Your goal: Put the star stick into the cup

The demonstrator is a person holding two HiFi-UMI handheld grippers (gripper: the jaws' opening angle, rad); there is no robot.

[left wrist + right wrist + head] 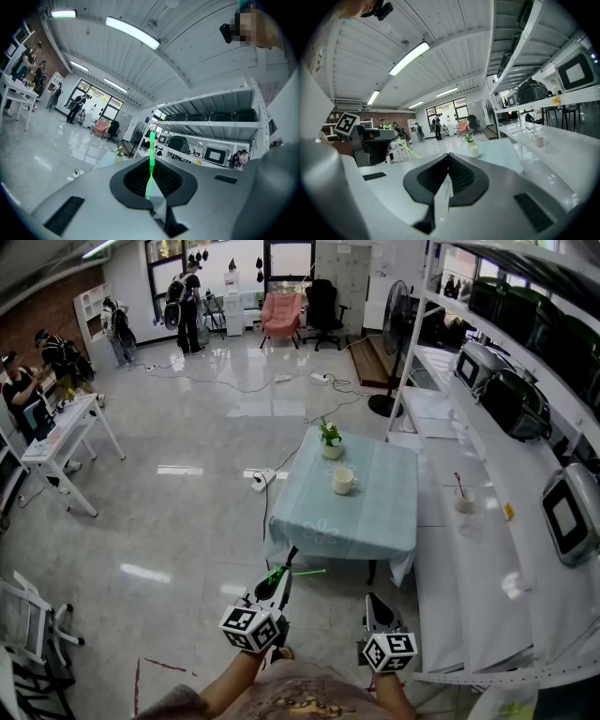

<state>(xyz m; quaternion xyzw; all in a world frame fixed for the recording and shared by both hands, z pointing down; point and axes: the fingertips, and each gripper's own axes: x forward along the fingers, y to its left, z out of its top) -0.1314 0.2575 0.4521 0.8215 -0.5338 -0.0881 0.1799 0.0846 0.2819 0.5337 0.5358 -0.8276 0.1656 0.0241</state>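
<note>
A thin green star stick (pixel 152 157) stands up from between the jaws of my left gripper (pixel 150 197), which is shut on its lower part. In the head view the left gripper (pixel 287 568) hangs in the air short of the near edge of the table, and the star stick (pixel 307 571) pokes out sideways to the right. The white cup (pixel 344 481) stands near the middle of the light-blue tablecloth (pixel 375 521). My right gripper (pixel 371 602) floats beside the left one, shut and empty (pixel 443 192). Beyond it are the cup (pixel 474 151) and the stick (pixel 407 151).
A small potted plant (pixel 330 440) stands at the table's far edge behind the cup. A long white counter (pixel 469 549) on the right carries another cup with a stirrer (pixel 464 501); shelves with appliances (pixel 511 399) hang above it. A power strip (pixel 262 477) lies on the floor left of the table.
</note>
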